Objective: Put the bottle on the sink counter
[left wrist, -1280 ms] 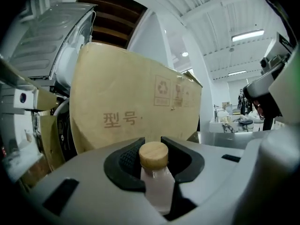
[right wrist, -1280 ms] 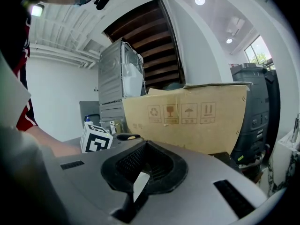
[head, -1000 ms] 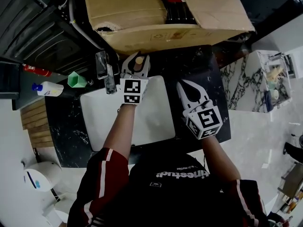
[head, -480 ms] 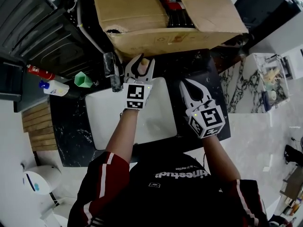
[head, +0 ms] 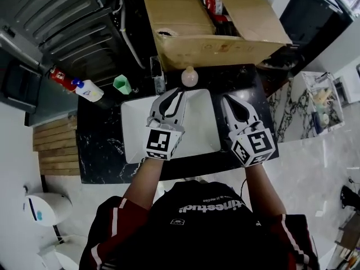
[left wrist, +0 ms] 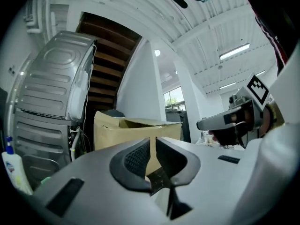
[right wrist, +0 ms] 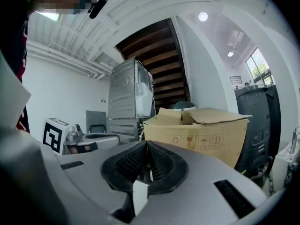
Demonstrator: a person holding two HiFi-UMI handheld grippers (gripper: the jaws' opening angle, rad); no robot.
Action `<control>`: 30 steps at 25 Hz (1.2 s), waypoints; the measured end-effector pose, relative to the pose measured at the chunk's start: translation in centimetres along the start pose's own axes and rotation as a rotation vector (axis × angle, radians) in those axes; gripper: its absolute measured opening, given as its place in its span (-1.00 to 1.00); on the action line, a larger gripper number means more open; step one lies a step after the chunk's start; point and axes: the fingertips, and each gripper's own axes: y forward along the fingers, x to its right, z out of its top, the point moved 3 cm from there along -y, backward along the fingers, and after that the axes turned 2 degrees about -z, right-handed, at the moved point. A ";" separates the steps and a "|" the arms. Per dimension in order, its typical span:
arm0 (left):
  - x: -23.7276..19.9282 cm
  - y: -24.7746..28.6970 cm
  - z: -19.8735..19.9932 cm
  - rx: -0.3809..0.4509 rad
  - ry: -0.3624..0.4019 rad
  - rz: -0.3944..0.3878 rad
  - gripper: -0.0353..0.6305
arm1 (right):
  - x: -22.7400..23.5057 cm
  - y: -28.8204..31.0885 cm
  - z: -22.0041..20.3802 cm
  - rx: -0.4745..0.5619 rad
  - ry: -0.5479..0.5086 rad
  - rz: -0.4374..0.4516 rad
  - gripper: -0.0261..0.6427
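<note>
The pale peach bottle (head: 189,76) stands upright on the dark sink counter (head: 236,77), behind the white basin (head: 138,134) and next to the faucet (head: 157,72). My left gripper (head: 175,95) hangs over the basin a short way in front of the bottle, apart from it. Its jaws are closing, with a narrow gap left and nothing between them (left wrist: 152,156). My right gripper (head: 230,100) is over the basin's right edge, shut and empty (right wrist: 146,161). The bottle does not show in either gripper view.
A large open cardboard box (head: 214,21) stands just behind the counter, also seen ahead as the box (left wrist: 136,130) and the box (right wrist: 197,135). A green cup (head: 120,84), a blue-capped white bottle (head: 87,90) and a red item (head: 59,76) lie at the left. A grey appliance (head: 67,21) is beyond.
My left gripper had its jaws around the bottle at the counter. It has let go and drawn back over the basin, and the bottle stays standing. The right gripper barely moved.
</note>
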 end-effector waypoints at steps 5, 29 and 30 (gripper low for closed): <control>-0.1 -7.7 3.0 -0.028 -0.031 0.020 -0.85 | -5.8 -3.2 2.5 0.033 -0.008 0.067 -0.81; -2.5 -26.1 8.1 -0.022 -0.082 0.068 -0.85 | -17.0 -11.4 5.4 0.092 -0.062 0.062 -0.81; -2.5 -26.2 8.2 -0.022 -0.082 0.071 -0.85 | -17.2 -11.6 5.4 0.094 -0.061 0.061 -0.81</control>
